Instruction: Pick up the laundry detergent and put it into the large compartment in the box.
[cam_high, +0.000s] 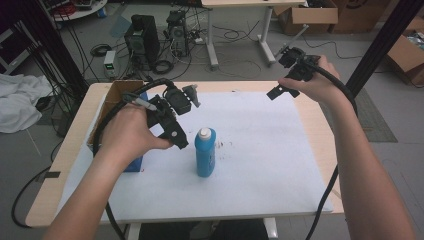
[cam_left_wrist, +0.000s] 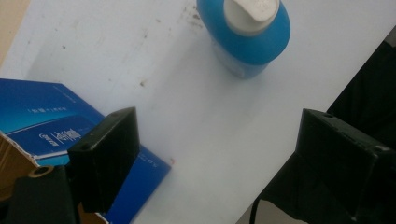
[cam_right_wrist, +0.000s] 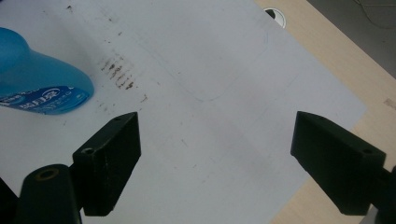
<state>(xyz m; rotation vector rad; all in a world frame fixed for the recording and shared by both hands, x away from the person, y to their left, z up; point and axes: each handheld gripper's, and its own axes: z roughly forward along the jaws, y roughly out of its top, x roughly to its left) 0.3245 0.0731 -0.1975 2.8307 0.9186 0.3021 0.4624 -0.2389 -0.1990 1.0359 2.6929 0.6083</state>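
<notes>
- High view: a blue bottle (cam_high: 205, 151) with a white cap stands upright near the middle of the white sheet (cam_high: 260, 165) covering the wooden table (cam_high: 70, 145).
- High view: the left gripper (cam_high: 175, 127) is held just left of the bottle, apart from it. A blue box (cam_high: 134, 164) lies at the sheet's left edge under the left hand (cam_high: 127, 132), beside a brown cardboard box (cam_high: 116, 92).
- High view: the right gripper (cam_high: 287, 80) is raised over the far right corner, well apart from the bottle.
- Left gripper view: jaws stand wide apart with nothing between them. The bottle (cam_left_wrist: 247, 35) is seen from above, ahead of the jaws. The blue box (cam_left_wrist: 51, 123) carries white print, too small to read.
- Right gripper view: jaws stand wide apart over bare sheet (cam_right_wrist: 210, 116), holding nothing. The bottle (cam_right_wrist: 37, 81) sits at the left edge; its label shows white characters on a darker blue band, not legible. Dark smudges (cam_right_wrist: 119, 70) mark the sheet just beside it.
</notes>
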